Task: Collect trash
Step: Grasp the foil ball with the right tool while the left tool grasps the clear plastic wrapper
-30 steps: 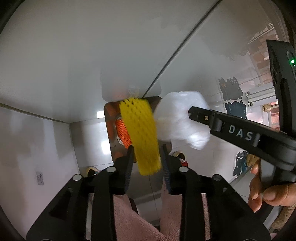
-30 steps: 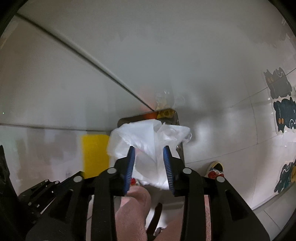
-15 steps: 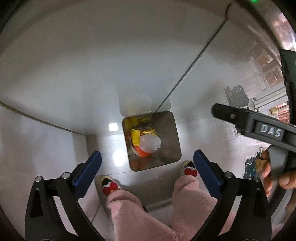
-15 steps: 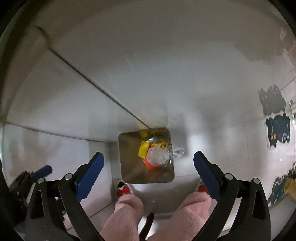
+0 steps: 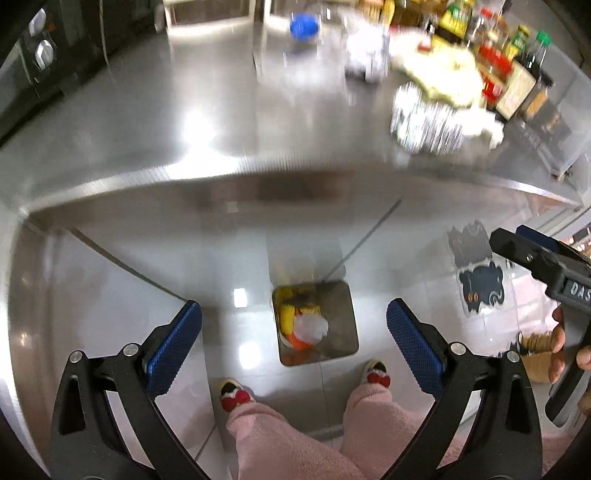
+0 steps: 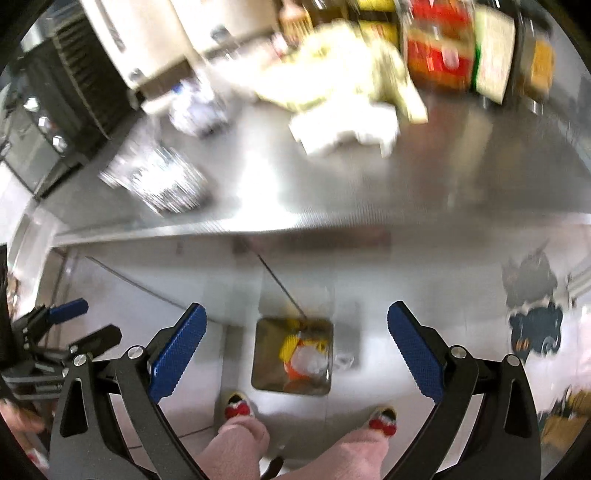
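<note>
A square metal trash bin (image 5: 343,314) stands on the floor below the counter edge; it also shows in the right wrist view (image 6: 269,354). Inside lie the yellow foam net (image 5: 287,318) and the white crumpled plastic (image 5: 312,328), also seen from the right wrist as yellow net (image 6: 289,346) and white plastic (image 6: 309,361). My left gripper (image 5: 293,349) is open and empty above the bin. My right gripper (image 6: 295,350) is open and empty above it too. On the steel counter (image 5: 166,122) lie a crushed clear bottle (image 5: 424,118) and crumpled white paper (image 6: 343,122), blurred.
The person's pink-trousered legs and slippers (image 5: 234,397) stand just in front of the bin. Sauce bottles (image 5: 517,62) line the counter's back right. A dark appliance (image 5: 37,55) stands at the back left. A blue cap (image 5: 303,25) lies far back. Cat stickers (image 5: 480,288) mark the floor at right.
Both grippers opened and dropped the yellow net and the white plastic into the bin. Both have since risen and tilted up, so the counter top has come into view.
</note>
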Tool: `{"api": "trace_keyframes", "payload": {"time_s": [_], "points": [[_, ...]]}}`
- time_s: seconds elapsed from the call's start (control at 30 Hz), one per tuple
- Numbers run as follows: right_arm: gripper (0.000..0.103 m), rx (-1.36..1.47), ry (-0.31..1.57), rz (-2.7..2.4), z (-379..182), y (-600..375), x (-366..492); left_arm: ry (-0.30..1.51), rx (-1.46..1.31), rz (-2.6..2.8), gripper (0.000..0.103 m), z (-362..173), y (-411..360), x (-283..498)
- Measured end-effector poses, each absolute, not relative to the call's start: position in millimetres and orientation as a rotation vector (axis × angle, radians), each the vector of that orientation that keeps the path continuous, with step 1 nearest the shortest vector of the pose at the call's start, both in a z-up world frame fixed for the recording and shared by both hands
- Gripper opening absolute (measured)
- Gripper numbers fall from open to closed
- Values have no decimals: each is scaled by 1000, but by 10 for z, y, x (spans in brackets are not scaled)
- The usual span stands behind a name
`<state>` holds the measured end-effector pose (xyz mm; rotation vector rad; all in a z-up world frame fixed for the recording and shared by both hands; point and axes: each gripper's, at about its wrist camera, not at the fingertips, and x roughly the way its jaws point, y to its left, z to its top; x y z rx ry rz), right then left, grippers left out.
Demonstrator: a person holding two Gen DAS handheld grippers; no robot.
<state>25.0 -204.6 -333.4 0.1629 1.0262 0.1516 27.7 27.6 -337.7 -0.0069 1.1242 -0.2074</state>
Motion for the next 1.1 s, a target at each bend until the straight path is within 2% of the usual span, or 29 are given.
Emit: {"api": "trace_keyframes", "payload": {"time_s": [0.13,0.37,0.43,0.63,0.93,1.1], "points": [[99,139,954,199,-3034,-1989,230,1065,-3,-182,94,-3081,310,291],[96,100,880,269,-2741,-1869,375,976,-16,-163,85,-2681,460,471],[86,73,867,298,-2719,-1774,441,959,-13,-158,83,-2599,504,558],[73,22,882,355,-2811,-1499,597,941,-16,-164,82,-2480,567,764],[67,-7,941,350,-3085,-1372,894,963,-8,-213,82,-2524,444,1117],[60,-6,951,345,-3152,-1443,1053,994,-9,-246,82,-2643,325,1320]]}}
